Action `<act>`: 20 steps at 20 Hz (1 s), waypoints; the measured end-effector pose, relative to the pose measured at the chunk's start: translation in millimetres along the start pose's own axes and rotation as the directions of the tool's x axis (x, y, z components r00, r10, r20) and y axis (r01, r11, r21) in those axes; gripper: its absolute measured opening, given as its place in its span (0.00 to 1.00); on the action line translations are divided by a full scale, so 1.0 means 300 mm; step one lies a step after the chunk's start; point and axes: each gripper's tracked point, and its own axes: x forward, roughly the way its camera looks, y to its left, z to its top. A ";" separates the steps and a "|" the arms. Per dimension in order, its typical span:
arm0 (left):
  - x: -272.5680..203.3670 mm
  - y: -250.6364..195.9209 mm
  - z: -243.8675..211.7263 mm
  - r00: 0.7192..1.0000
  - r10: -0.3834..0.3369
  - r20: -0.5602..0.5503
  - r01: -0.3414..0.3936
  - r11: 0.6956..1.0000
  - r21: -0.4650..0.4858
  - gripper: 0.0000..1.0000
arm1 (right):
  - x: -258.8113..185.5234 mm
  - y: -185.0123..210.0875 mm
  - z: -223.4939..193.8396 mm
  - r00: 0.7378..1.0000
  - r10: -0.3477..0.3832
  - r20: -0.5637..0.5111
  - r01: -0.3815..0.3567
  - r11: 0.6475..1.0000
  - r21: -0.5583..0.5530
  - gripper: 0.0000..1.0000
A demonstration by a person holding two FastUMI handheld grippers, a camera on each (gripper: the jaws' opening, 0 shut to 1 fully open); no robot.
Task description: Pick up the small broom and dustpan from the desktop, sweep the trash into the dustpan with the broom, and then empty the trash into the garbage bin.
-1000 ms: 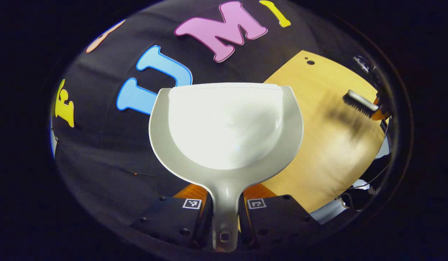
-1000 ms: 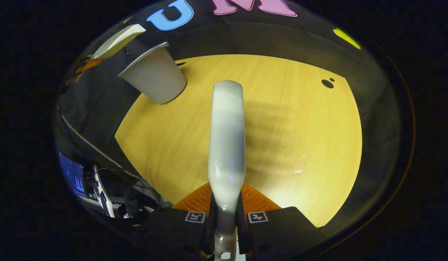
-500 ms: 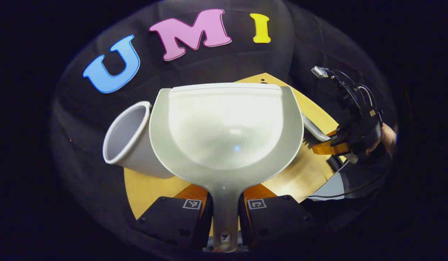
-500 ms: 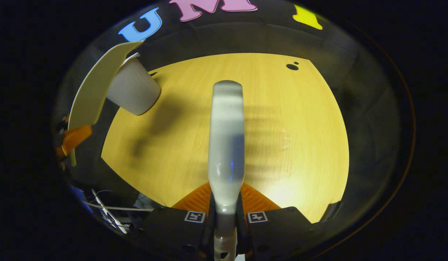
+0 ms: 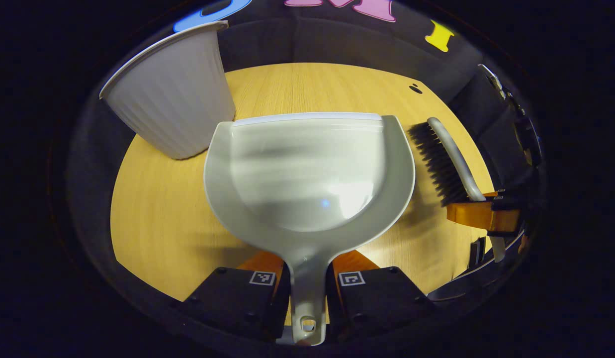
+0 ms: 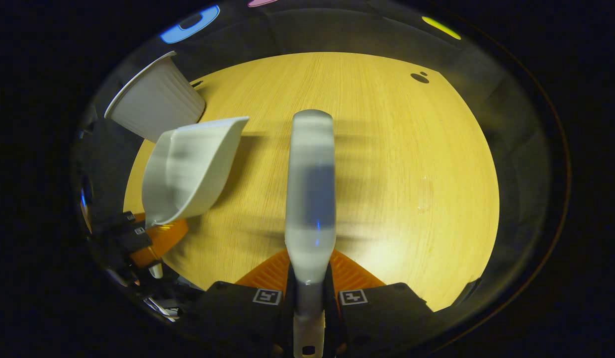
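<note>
Light wood-grain table (image 5: 163,223), rounded-looking in both views, with black cloth behind and around it. The one thing actually sitting on it is a white ribbed bin (image 5: 170,99) at the far left corner, also visible in the right gripper view (image 6: 155,102). There's a small dark hole (image 6: 419,77) in the tabletop near the far right edge. Soft shadows fall across the wood.

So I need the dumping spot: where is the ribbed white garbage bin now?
In the left gripper view, the ribbed white garbage bin stands upper left on the wooden desktop, just beyond the grey plastic dustpan.
</note>
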 end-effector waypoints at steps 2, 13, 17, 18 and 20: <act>0.010 0.006 -0.016 1.000 0.017 -0.019 -0.017 1.000 -0.005 0.30 | 0.041 0.016 0.031 1.000 -0.025 -0.018 0.024 1.000 -0.017 0.32; -0.050 0.001 0.041 0.979 0.076 -0.188 -0.070 0.997 0.040 0.31 | 0.169 0.065 0.025 0.983 -0.011 -0.184 0.021 0.998 0.052 0.29; -0.053 -0.010 0.026 0.972 0.049 -0.228 -0.037 0.998 0.055 0.31 | 0.151 0.059 0.026 0.983 -0.006 -0.182 0.018 0.998 0.062 0.33; -0.062 -0.026 0.028 0.973 0.028 -0.227 -0.018 0.999 0.043 0.34 | 0.141 0.055 0.028 0.984 0.000 -0.176 0.013 0.997 0.074 0.41; -0.092 -0.020 0.038 0.978 0.037 -0.205 -0.028 0.999 0.046 0.73 | 0.102 0.054 0.057 0.989 0.016 -0.145 -0.002 0.996 0.095 0.62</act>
